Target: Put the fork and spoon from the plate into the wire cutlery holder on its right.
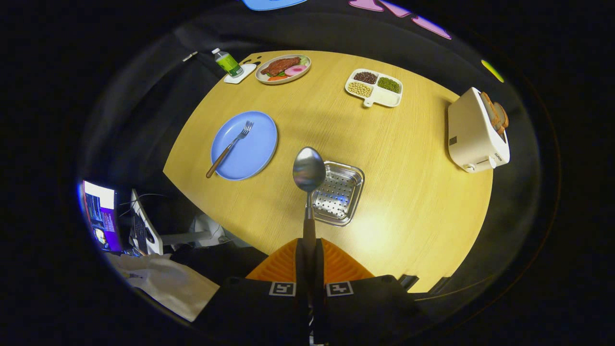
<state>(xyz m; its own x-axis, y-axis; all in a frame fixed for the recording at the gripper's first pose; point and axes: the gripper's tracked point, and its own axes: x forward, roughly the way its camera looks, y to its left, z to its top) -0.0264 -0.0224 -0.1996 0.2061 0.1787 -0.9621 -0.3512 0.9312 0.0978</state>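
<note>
The gripper (309, 262) is closed on the handle of the spoon (308, 169); both fingers press on it, and the spoon bowl stands out ahead of them, high over the table (423, 216). The metal cutlery holder (339, 193) lies on the table just behind the spoon bowl. The fork (230, 148) rests on the blue plate (254, 154), left of the holder.
</note>
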